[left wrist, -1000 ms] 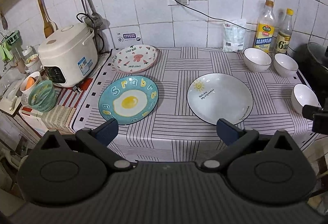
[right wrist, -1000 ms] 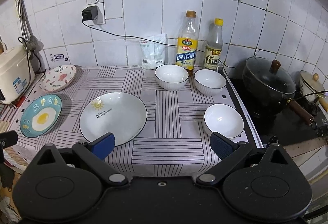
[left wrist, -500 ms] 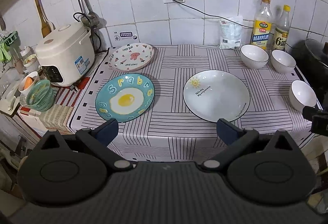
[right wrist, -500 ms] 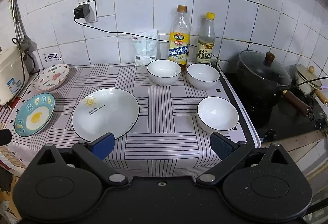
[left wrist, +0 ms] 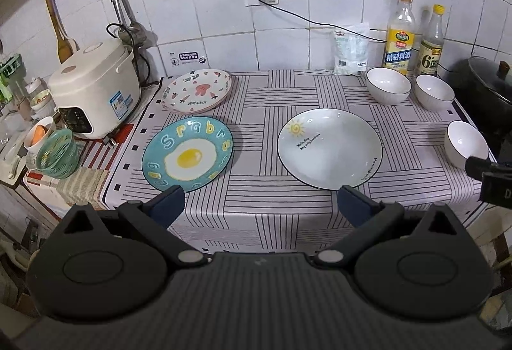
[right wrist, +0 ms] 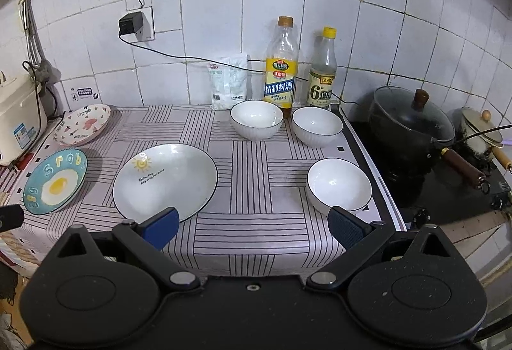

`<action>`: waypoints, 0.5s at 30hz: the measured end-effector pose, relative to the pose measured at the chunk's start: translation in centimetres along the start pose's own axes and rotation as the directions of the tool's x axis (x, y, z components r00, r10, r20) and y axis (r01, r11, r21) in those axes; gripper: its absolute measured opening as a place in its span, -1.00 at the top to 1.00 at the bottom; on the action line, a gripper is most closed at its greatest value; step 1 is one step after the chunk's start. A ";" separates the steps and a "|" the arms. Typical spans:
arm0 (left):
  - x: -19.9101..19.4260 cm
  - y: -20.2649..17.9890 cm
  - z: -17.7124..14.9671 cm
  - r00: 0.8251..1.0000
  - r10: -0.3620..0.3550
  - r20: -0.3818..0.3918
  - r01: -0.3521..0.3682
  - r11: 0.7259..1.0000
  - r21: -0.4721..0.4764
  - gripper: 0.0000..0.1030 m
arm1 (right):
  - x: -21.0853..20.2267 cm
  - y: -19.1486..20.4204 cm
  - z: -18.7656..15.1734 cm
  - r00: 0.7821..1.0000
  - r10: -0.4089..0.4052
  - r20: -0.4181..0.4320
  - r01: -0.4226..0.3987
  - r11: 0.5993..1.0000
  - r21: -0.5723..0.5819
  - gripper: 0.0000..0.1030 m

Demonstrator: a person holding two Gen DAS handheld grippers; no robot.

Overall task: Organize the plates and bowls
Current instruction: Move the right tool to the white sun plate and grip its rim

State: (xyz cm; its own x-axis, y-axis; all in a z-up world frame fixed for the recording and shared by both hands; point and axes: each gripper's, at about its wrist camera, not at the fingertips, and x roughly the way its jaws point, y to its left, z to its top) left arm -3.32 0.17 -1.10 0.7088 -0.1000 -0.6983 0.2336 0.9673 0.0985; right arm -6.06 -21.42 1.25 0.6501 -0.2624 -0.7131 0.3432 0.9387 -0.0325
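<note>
left gripper [left wrist: 259,201] jaws spread wide, empty, above counter front edge. right gripper [right wrist: 252,223] likewise spread, empty. egg plate [left wrist: 188,154], white plate [left wrist: 329,147], near bowl [right wrist: 339,184] lie apart on striped cloth [left wrist: 256,132].

Both handheld grippers look alike. The left gripper [left wrist: 259,202] has a black ribbed body, two round black discs at its sides, angled black arms on silver pivot pins, and dark blue padded fingers [left wrist: 168,204]. The right gripper [right wrist: 252,226] has a smooth speckled black body, a small centre screw, and brighter blue fingers [right wrist: 161,226].
</note>
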 end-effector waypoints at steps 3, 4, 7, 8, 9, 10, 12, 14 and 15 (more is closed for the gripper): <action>0.1 -0.1 0.0 1.000 -0.002 0.002 0.002 1.000 -0.001 -1.00 | -0.3 -0.1 -0.5 0.998 0.035 0.044 -0.035 0.999 0.013 -0.96; 0.2 0.0 0.0 1.000 -0.003 0.000 0.003 1.000 -0.007 -1.00 | -0.4 -0.1 -0.6 0.997 0.049 0.055 -0.051 0.999 0.020 -0.96; 0.7 0.2 0.0 1.000 -0.015 -0.001 0.015 1.000 -0.019 -1.00 | -0.5 -0.4 -0.8 0.990 0.101 0.101 -0.104 0.994 0.027 -0.96; 0.9 0.3 0.1 1.000 -0.025 0.007 0.025 0.999 -0.023 -1.00 | -0.5 -0.5 -0.9 0.985 0.120 0.126 -0.124 0.992 0.026 -0.96; 1.0 0.6 0.1 0.999 -0.046 0.027 0.047 0.998 -0.029 -1.00 | -0.5 -0.6 -1.0 0.979 0.138 0.149 -0.143 0.989 0.023 -0.96; 1.1 0.6 0.2 0.997 -0.062 0.044 0.064 0.997 -0.036 -1.00 | -0.4 -0.7 -0.9 0.972 0.160 0.172 -0.166 0.986 0.020 -0.96; 1.6 0.9 0.5 0.995 -0.070 0.076 0.074 0.996 -0.056 -1.00 | 0.3 -1.0 -0.4 0.958 0.210 0.194 -0.216 0.976 0.005 -0.97; 2.4 1.1 1.0 0.994 -0.069 0.089 0.075 0.995 -0.068 -1.00 | 1.4 -1.1 0.3 0.949 0.256 0.184 -0.258 0.966 -0.016 -0.96; 3.0 1.2 1.4 0.994 -0.074 0.085 0.080 0.994 -0.073 -1.00 | 2.2 -1.2 0.6 0.945 0.281 0.168 -0.282 0.959 -0.019 -0.96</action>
State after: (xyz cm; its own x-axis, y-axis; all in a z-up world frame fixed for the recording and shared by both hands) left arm 0.01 0.67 -2.14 0.7433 -0.1908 -0.6412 0.2404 0.9706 -0.0103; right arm -4.65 -23.20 0.15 0.8246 -0.0213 -0.5654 0.1328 0.9787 0.1568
